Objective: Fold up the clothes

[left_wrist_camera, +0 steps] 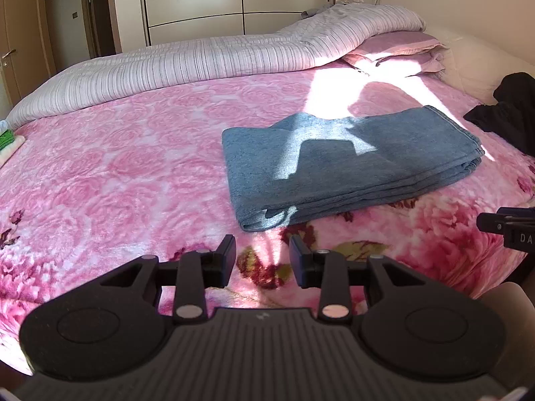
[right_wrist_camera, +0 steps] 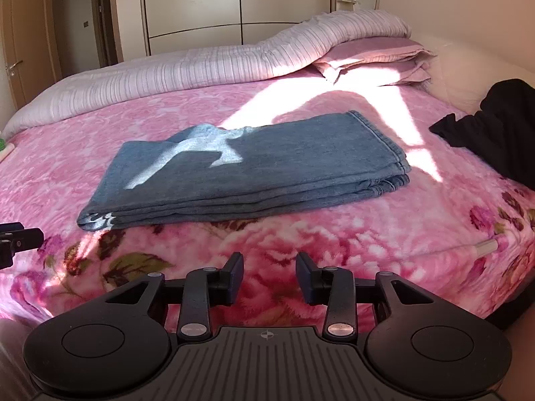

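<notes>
green cloth point(left_wrist_camera: 6, 137) peeks in far to the left of the folded jeans point(left_wrist_camera: 351, 163), at the bed's edge, too cropped to tell what it is. left of the jeans the pink floral blanket point(left_wrist_camera: 110, 167) lies bare, which leaves room to lay out another garment. the left gripper point(left_wrist_camera: 262, 257) hangs just short of the jeans' near left corner, jaws apart with nothing between them; it touches no cloth, so it looks to have finished with this piece. the jeans themselves sit as a flat, stacked rectangle, hems lined up on the right end, and that tidy stack suggests the folding of this item is done. the right gripper point(right_wrist_camera: 270, 277) hovers before the jeans' near edge, likewise spread wide and empty, clear of the fabric. behind the jeans a striped duvet point(right_wrist_camera: 200, 70) is bunched up, probably pushed back to free the work surface. right of the jeans a black garment point(right_wrist_camera: 495, 133) lies crumpled and unfolded, plausibly the next one to take.
</notes>
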A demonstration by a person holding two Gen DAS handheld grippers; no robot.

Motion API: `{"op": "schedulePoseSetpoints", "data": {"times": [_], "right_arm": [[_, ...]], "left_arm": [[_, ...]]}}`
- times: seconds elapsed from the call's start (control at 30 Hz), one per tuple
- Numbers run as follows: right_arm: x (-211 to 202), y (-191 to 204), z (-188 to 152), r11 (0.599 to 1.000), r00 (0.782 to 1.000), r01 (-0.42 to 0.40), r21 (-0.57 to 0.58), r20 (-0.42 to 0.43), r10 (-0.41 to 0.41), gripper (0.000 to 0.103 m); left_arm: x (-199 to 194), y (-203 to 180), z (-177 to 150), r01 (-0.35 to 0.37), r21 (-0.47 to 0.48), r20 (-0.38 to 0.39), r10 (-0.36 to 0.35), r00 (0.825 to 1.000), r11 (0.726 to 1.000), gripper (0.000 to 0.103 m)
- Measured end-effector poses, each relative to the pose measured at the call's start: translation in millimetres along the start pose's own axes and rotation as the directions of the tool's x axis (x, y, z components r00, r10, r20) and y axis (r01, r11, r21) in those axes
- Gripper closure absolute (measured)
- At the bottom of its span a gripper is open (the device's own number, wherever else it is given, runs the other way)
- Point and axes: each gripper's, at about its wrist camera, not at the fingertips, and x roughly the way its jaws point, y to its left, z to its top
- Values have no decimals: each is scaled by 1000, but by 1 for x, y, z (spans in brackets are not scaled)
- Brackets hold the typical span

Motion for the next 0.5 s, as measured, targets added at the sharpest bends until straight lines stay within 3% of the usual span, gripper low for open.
{"op": "schedulePoseSetpoints", "data": {"times": [0.5], "right_arm": [[22,-13,-6,999,999,-7,31,-38,8,63]], "left_arm": [[16,7,-3,31,-50,0,-31,1000,998,72]]}}
